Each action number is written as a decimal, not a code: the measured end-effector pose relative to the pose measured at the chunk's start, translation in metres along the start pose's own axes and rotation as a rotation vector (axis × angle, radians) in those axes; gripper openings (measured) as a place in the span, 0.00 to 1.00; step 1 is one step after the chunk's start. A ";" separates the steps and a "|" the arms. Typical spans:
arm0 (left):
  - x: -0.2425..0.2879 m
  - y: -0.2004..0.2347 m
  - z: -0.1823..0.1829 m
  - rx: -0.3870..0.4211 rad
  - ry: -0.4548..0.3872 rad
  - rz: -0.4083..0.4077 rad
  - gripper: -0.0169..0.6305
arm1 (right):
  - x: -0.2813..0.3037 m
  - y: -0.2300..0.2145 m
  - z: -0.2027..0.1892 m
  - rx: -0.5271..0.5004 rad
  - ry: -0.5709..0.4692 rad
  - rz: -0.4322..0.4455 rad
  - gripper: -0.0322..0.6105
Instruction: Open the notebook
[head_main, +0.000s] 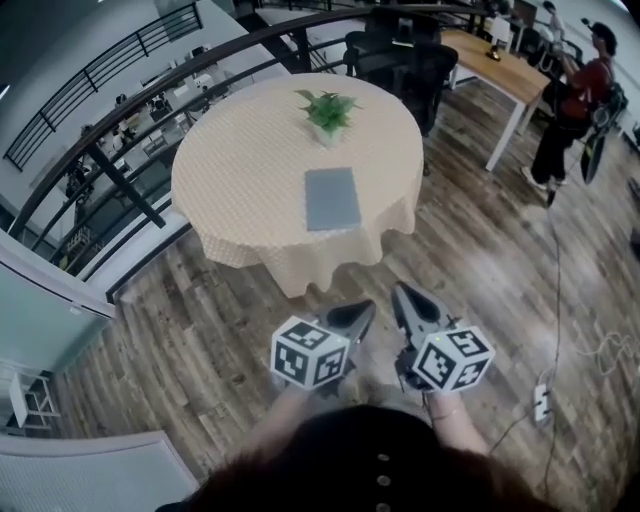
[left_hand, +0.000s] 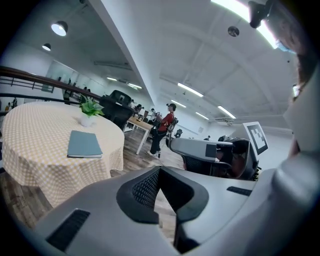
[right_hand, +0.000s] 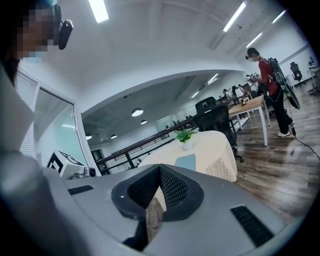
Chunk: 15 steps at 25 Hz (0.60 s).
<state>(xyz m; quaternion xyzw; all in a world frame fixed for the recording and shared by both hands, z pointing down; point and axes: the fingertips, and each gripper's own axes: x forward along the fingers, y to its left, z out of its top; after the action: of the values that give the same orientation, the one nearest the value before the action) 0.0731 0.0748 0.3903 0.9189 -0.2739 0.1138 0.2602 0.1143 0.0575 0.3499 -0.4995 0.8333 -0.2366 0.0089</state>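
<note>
On round table (head_main: 230, 170), checked cloth: grey-blue notebook (head_main: 331, 197). Lies flat, cover shut, toward near edge of tabletop. Sits in front of small potted plant (head_main: 327, 112), near it, not touching.

Well short of table, over wood floor (head_main: 200, 330): left gripper (head_main: 362, 312) and right gripper (head_main: 402, 293). Hang side by side, close to each other, tips aimed at table. Marker cube (head_main: 310, 352) on each, nearest the head camera. Held by bare hands, mostly hidden under the cubes.

Left claw: pressed together at tips, pinching nothing. Only floor visible through slot behind the ribbed pads. Right claw: same, tips closed on each other, nothing between. Both well apart from notebook and cloth.

Left gripper view: shows notebook at left on tabletop, plant behind it, right gripper off to the right at similar height. Right gripper view: shows notebook far off just above jaw tips, plant beyond it.

Behind table: dark office chairs (head_main: 410, 55), wooden desk (head_main: 500, 65) with white legs. Along the left: curved black railing (head_main: 150, 90), lower level visible past it.

Far right by desk: person (head_main: 575, 100) standing, red top, dark trousers, cap. Near right on floor: white power strip (head_main: 541, 402) with thin cable (head_main: 556, 300) running up toward the desk.
</note>
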 end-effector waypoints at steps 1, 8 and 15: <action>0.003 0.002 0.001 0.001 0.007 -0.006 0.04 | 0.003 -0.004 -0.001 0.007 0.009 -0.011 0.07; 0.018 0.029 0.005 -0.008 0.022 0.060 0.04 | 0.021 -0.020 0.002 -0.013 0.032 -0.034 0.07; 0.036 0.058 0.018 0.035 0.065 0.115 0.04 | 0.055 -0.033 0.005 0.003 0.058 -0.004 0.07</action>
<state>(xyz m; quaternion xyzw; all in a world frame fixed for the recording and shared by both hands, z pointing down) 0.0719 0.0077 0.4120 0.9018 -0.3154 0.1631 0.2462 0.1156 -0.0032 0.3712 -0.4939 0.8319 -0.2525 -0.0150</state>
